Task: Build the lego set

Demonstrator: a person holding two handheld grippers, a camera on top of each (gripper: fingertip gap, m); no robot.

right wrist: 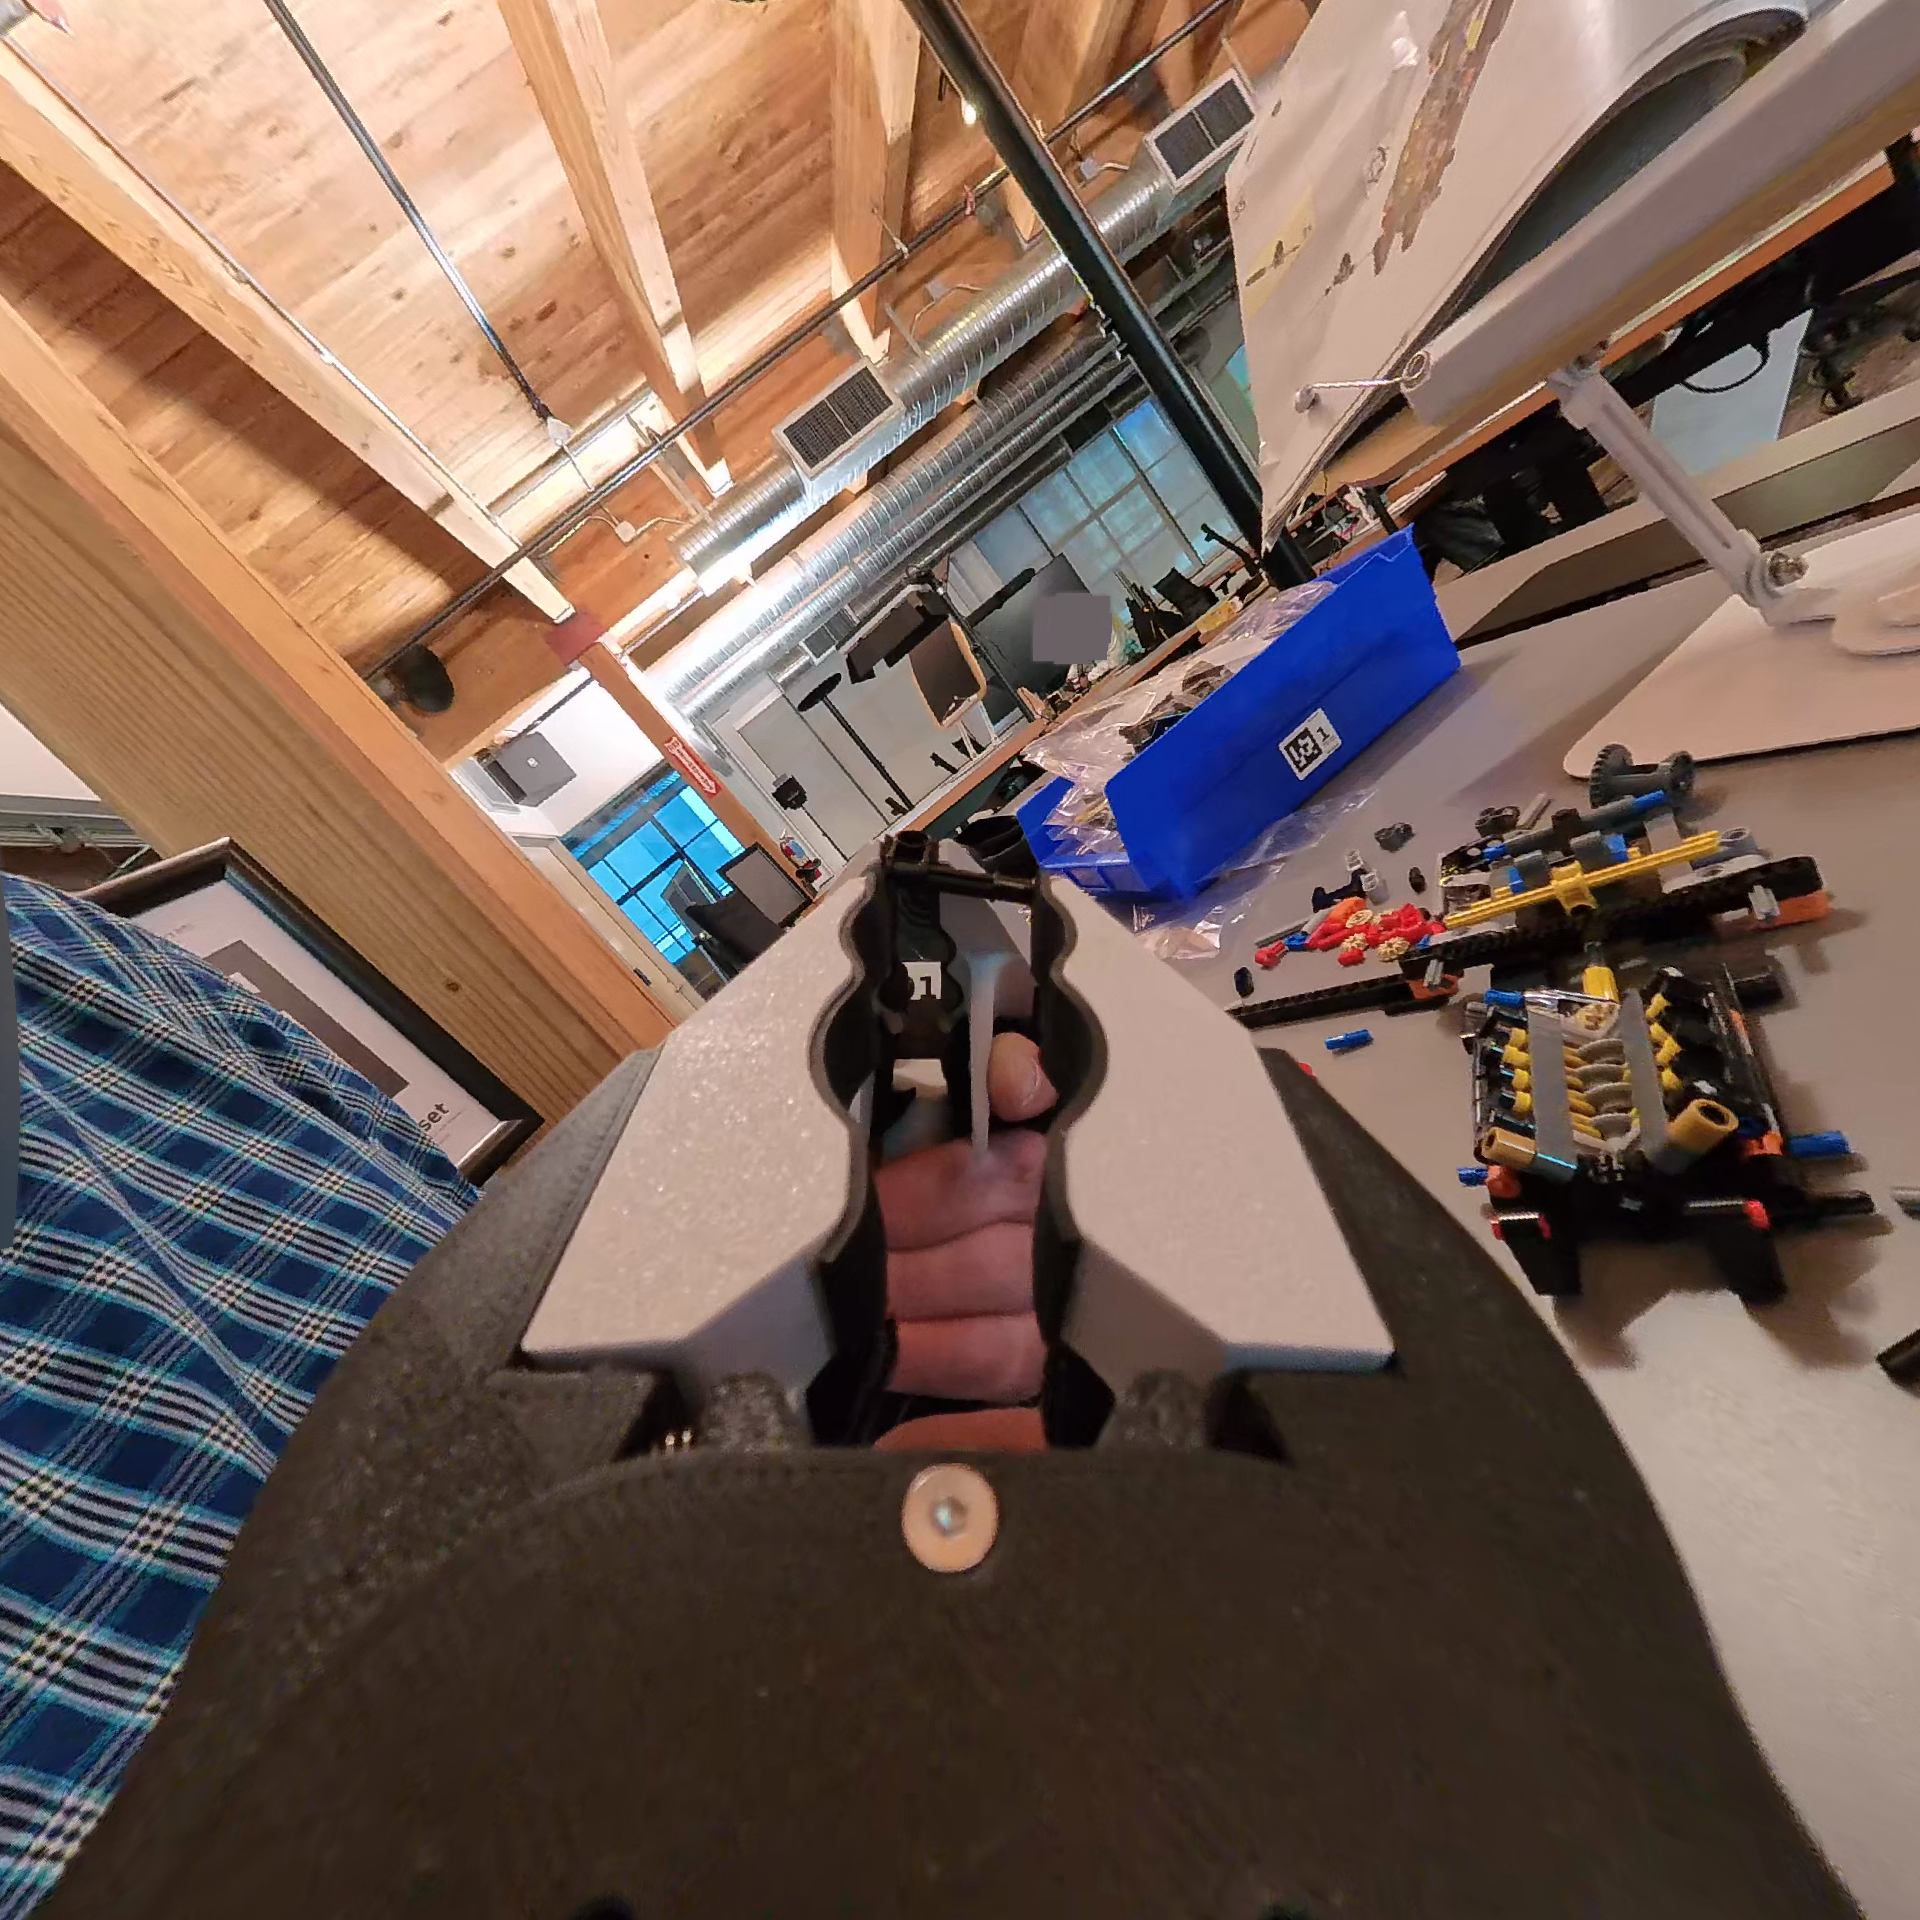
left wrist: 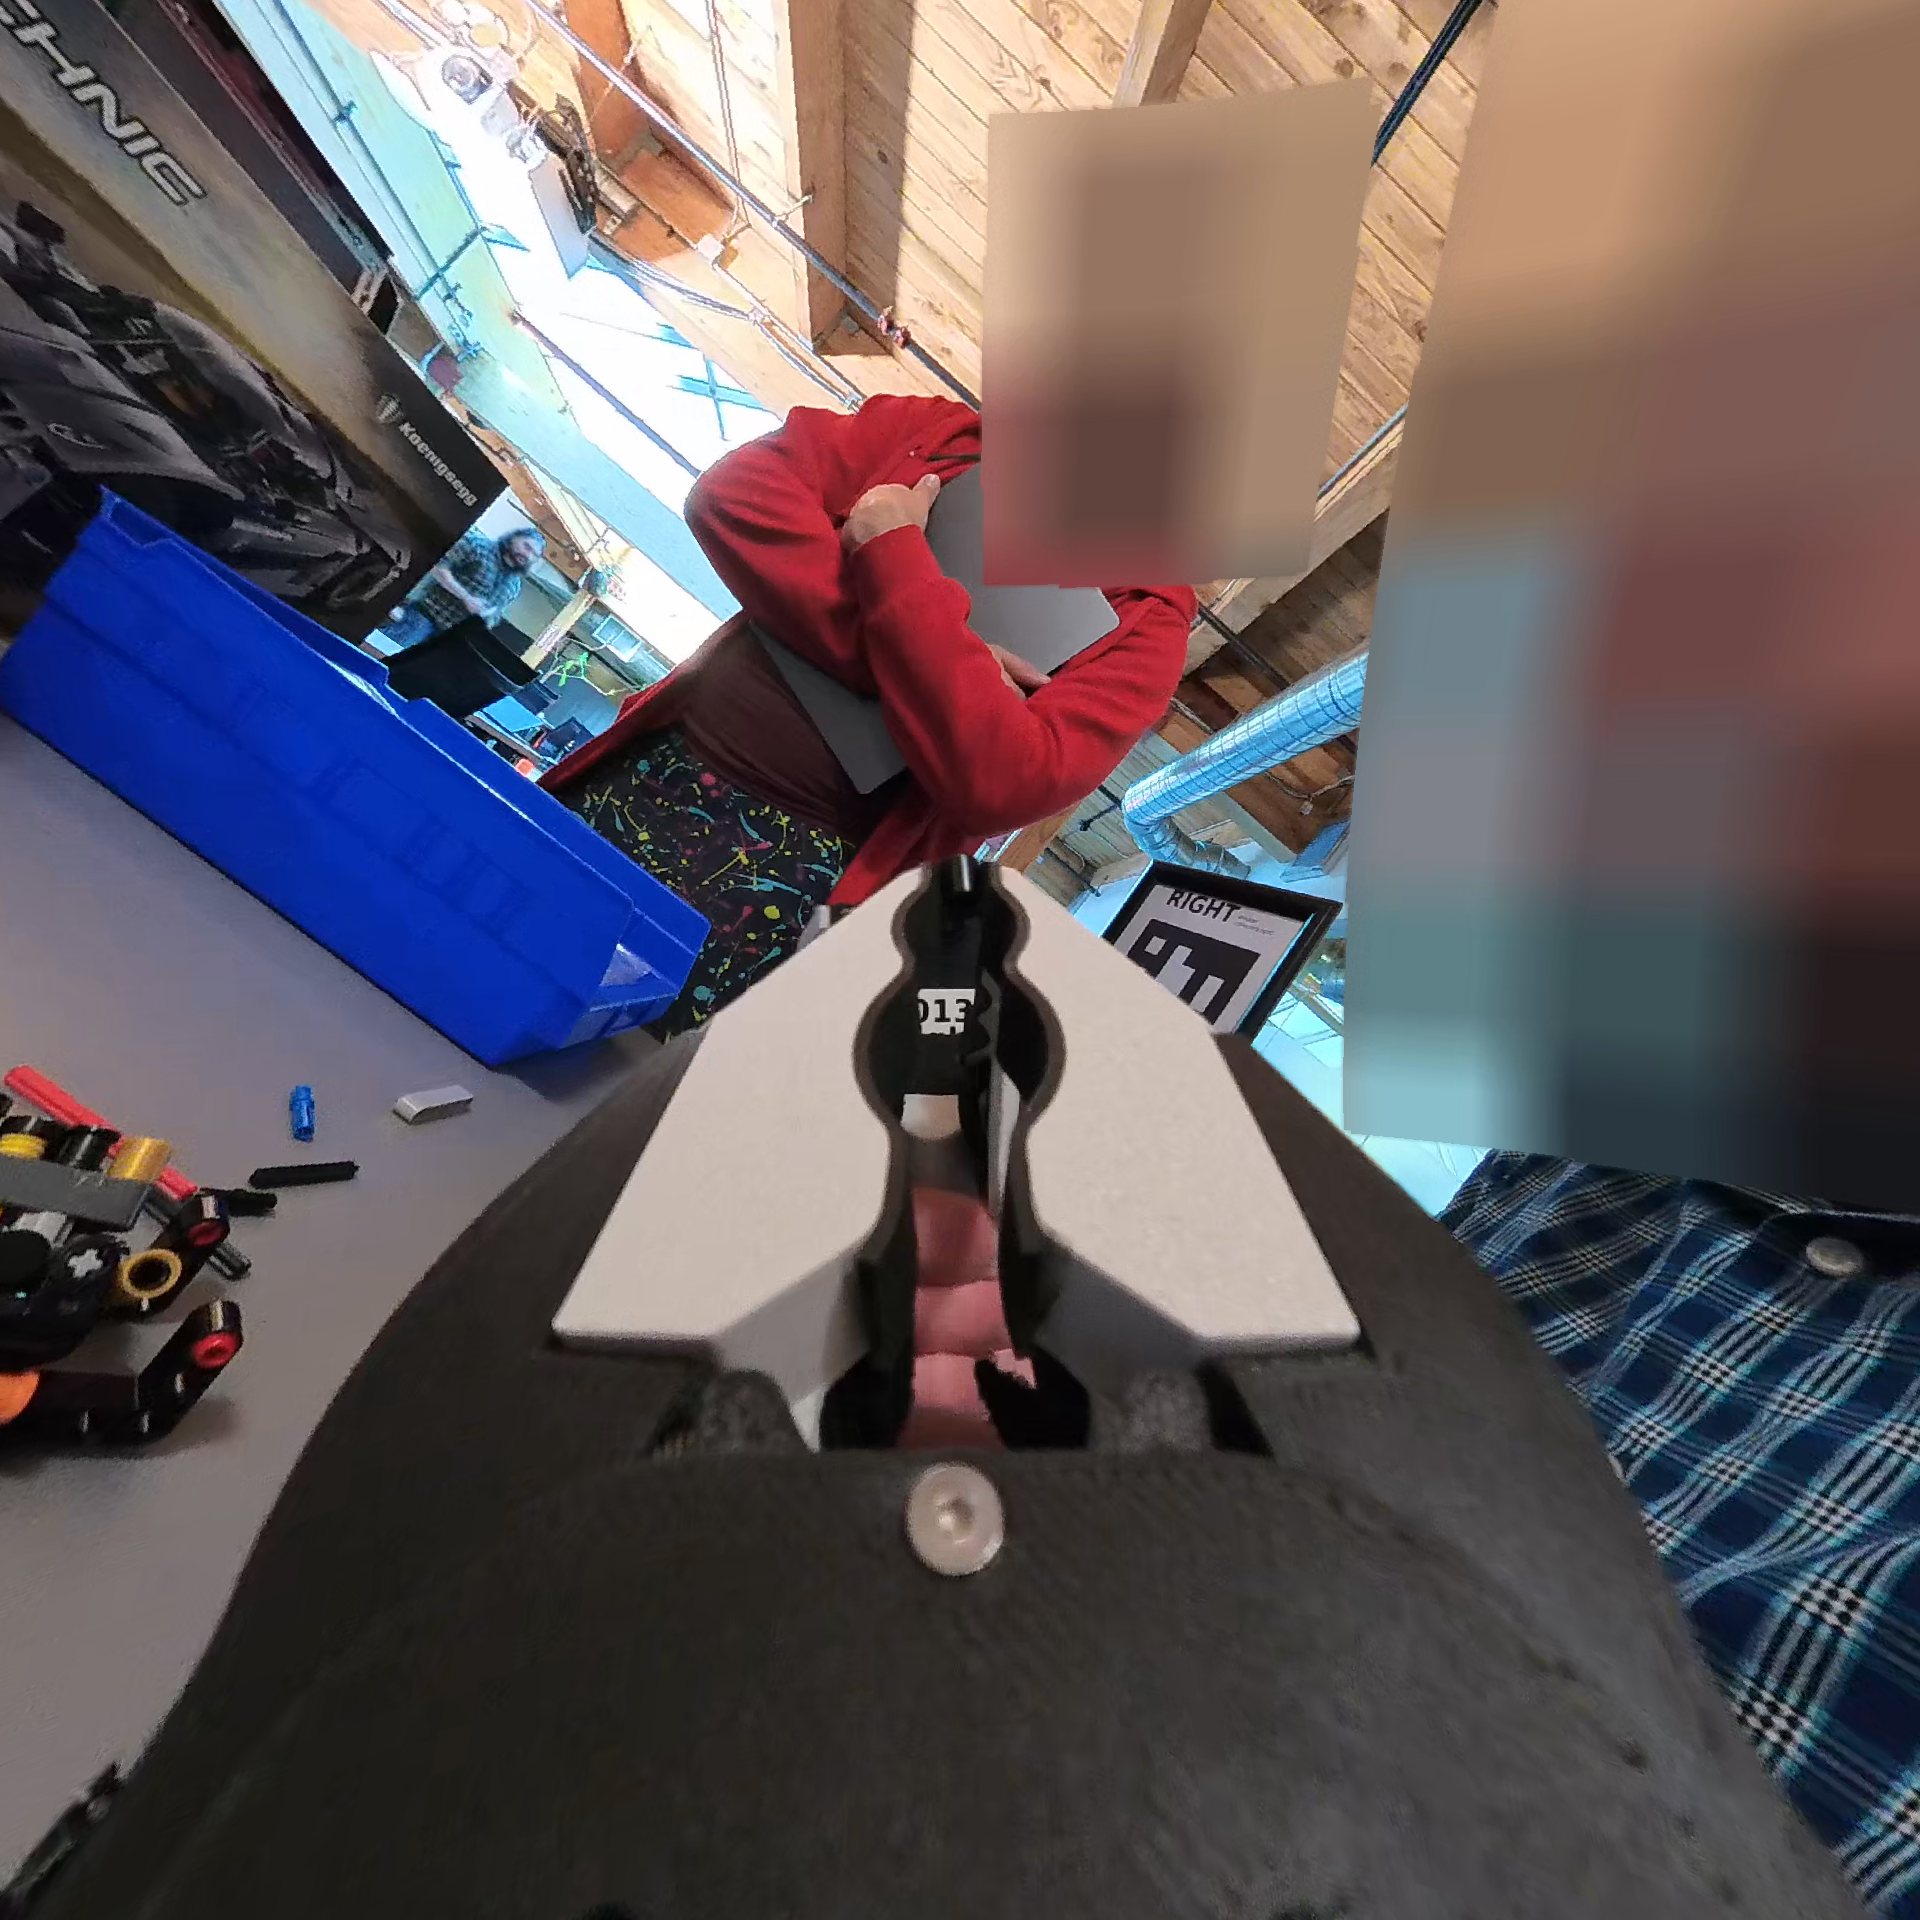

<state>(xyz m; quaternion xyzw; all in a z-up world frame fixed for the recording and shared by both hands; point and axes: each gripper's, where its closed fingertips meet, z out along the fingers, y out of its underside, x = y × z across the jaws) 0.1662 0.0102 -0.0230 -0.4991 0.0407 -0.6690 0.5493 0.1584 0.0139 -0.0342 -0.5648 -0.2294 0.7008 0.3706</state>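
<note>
Both tools are lifted off the grey table and tipped up toward the timber ceiling, facing each other. The left gripper has its grey fingers drawn nearly together at the tips, pinching a small black pin. The right gripper is closed in the same way on a small black lego piece, whose short bar pokes sideways across its tips. Through the gap between the right gripper's fingers a hand shows beyond. The half-built lego model, black with yellow and grey parts, lies on the table low to the right of the right gripper, loose pieces scattered just beyond it, and a blue bin holding clear bags farther off. Down to the left of the left gripper sits another cluster of black, red and gold parts, with a second blue bin behind.
</note>
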